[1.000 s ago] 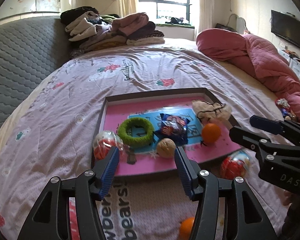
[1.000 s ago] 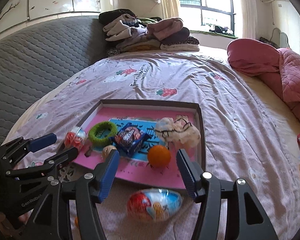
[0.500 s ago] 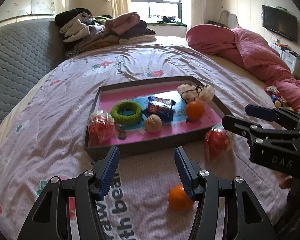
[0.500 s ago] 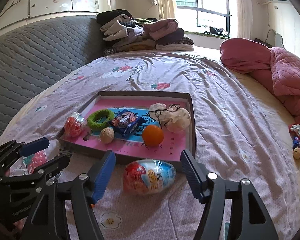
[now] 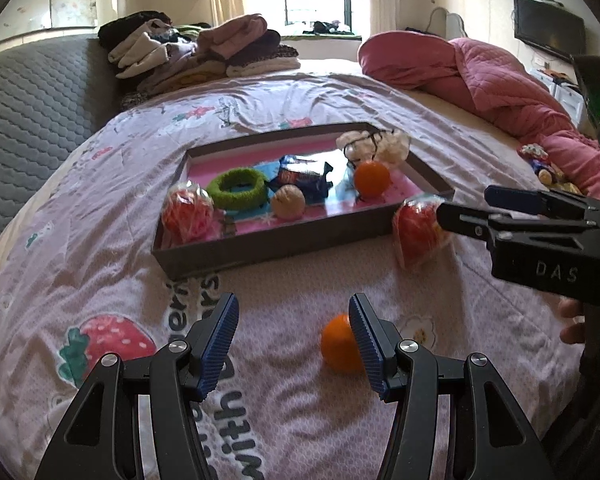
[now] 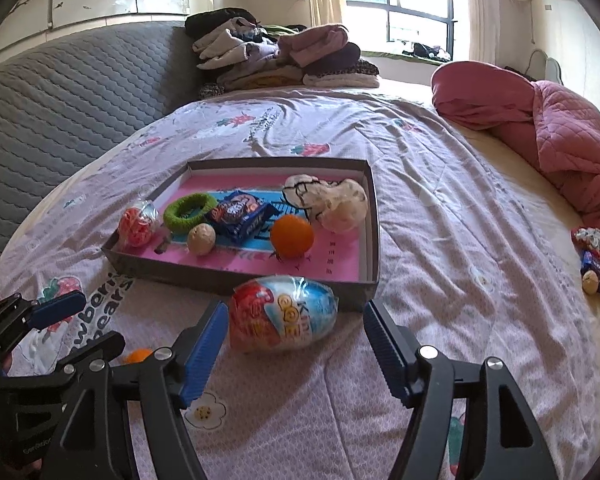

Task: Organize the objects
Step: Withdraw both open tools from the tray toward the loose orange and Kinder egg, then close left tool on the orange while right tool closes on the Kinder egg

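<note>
Though foil-wrapped, egg (image 6: 283,314) red/blue.

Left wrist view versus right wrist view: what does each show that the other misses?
Only the left wrist view shows the whole loose orange on the bedspread, just by the open left hand-held gripper, and the wall TV.

Only the right wrist view shows the wrapped toy egg in full, with its printed blue end, lying outside the tray between the fingers of the open right hand-held gripper.

Both show the tray holding a green ring, snack packet, walnut and an orange.
</note>
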`<action>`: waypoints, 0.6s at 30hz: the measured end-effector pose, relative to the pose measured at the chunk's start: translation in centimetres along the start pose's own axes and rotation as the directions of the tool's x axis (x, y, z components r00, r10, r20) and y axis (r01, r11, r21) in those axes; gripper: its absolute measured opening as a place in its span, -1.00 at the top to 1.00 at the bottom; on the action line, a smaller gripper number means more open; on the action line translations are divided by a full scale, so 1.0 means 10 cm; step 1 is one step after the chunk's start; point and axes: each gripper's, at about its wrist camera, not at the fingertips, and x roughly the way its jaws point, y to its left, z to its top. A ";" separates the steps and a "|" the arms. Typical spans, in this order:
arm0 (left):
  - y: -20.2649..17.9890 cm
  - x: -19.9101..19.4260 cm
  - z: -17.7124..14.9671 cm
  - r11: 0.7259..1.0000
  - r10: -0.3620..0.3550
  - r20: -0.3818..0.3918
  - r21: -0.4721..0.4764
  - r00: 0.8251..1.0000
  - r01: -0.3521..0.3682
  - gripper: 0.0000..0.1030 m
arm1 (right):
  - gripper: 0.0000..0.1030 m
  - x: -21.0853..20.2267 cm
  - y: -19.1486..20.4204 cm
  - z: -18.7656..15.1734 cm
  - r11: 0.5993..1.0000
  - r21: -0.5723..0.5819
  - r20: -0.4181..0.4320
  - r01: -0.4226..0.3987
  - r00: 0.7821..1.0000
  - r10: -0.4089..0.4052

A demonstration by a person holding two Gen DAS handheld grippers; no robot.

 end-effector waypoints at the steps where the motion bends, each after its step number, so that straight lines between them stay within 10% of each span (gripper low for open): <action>1: -0.01 0.00 -0.02 1.000 -0.004 -0.004 0.002 1.000 0.004 -0.14 | -0.35 0.00 0.00 -0.01 1.000 0.000 -0.003 -0.002 1.000 0.002; 18: -0.16 0.04 -0.20 0.998 -0.048 -0.019 0.025 0.999 0.049 -0.15 | -0.35 0.20 -0.05 -0.10 1.000 0.021 -0.053 0.000 0.999 0.001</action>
